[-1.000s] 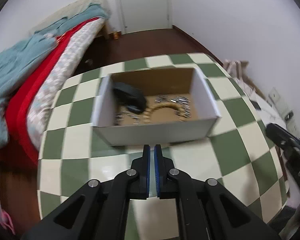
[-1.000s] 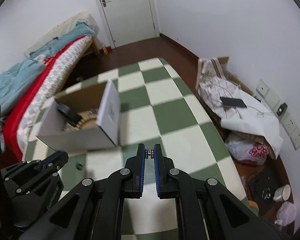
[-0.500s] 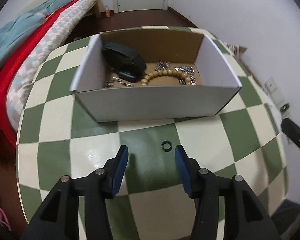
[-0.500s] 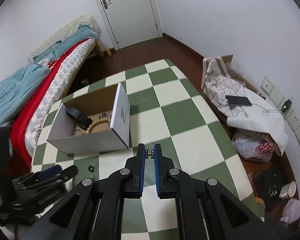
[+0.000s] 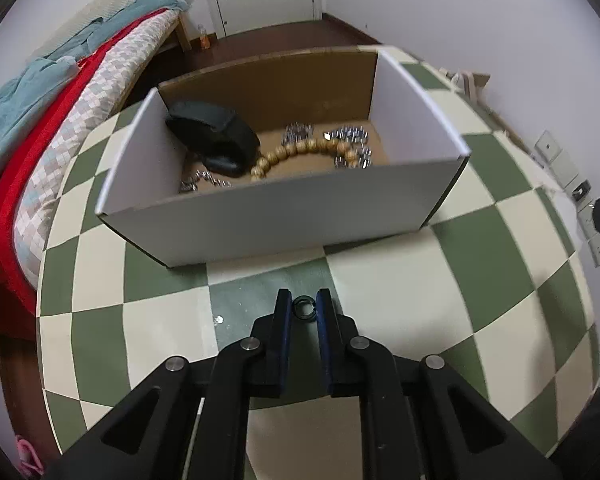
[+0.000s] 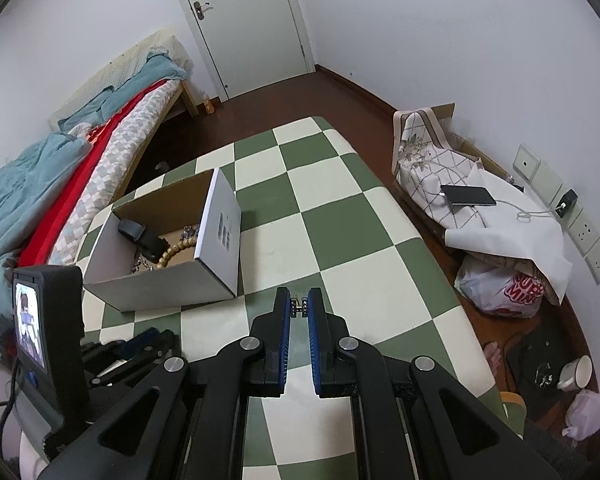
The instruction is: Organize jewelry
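A small dark ring (image 5: 303, 307) lies on the checkered table (image 5: 400, 292), and my left gripper (image 5: 303, 309) has closed around it, fingertips touching its sides. Just beyond stands an open cardboard box (image 5: 284, 216) holding a wooden bead bracelet (image 5: 300, 152), a black object (image 5: 212, 136) and silver chain pieces (image 5: 348, 136). My right gripper (image 6: 299, 307) is shut on a small silver jewelry piece (image 6: 299, 307), held above the table to the right of the box (image 6: 220, 236). The left gripper (image 6: 140, 348) shows low at left in the right wrist view.
A bed (image 6: 60, 184) with red and teal bedding runs along the table's left side. A covered stand with a phone (image 6: 466, 196) and bags sits at the right by the wall. A door (image 6: 240, 20) is at the back.
My left gripper opened wide, moved down over the dark ring, then closed on it. My right gripper stayed shut on its silver piece and rose slightly.
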Demonstrator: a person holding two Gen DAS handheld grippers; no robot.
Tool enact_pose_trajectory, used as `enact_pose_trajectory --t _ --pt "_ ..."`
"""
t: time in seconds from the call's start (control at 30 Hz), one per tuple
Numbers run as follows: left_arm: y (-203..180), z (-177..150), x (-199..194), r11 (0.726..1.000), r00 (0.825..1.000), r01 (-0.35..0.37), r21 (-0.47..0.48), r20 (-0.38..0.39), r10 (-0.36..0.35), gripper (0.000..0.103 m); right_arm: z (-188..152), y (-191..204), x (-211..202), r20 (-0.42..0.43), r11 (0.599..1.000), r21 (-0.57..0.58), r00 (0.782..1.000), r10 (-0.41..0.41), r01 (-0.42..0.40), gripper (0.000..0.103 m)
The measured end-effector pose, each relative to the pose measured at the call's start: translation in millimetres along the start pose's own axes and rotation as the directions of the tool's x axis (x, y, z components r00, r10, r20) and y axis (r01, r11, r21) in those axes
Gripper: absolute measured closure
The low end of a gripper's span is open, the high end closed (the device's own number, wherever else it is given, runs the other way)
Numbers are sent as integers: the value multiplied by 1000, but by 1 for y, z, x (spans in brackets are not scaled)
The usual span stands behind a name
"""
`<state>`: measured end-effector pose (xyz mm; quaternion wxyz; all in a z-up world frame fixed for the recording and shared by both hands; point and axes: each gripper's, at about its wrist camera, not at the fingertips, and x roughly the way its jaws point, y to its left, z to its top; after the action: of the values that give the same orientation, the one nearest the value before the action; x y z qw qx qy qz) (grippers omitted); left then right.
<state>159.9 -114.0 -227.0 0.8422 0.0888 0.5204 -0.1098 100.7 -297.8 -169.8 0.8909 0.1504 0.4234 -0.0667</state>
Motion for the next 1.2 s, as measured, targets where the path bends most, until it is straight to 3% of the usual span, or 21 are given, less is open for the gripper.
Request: enact_pose_trajectory --t 0.23,0.43,0.67,0.9,1.0,1.07,1.13,1.2 --pt "12 14 -47 999 996 23 -27 89 -21 93 9 8 -11 29 1000 -12 999 16 -16 94" --pt "51 56 -84 995 986 49 -84 166 -35 93 24 26 -16 38 998 -33 997 63 -61 94" --pt "88 95 -63 988 994 76 -135 92 -63 93 60 62 14 -22 985 -39 986 165 -166 94" --pt "100 112 -50 976 994 109 -187 43 -102 88 89 87 68 -193 958 41 939 285 -282 94" --pt "104 114 -51 977 995 91 -193 47 -83 63 97 93 82 -246 956 67 924 293 -286 93" --pt "108 113 -54 976 997 66 -208 58 -55 26 100 93 83 -247 960 68 927 281 -272 84" --pt "113 113 -56 975 997 52 -218 65 -39 18 102 92 83 -254 958 75 924 286 -276 68" --pt "117 110 -57 976 999 8 -219 51 3 12 103 90 82 -253 963 71 929 269 -260 67"
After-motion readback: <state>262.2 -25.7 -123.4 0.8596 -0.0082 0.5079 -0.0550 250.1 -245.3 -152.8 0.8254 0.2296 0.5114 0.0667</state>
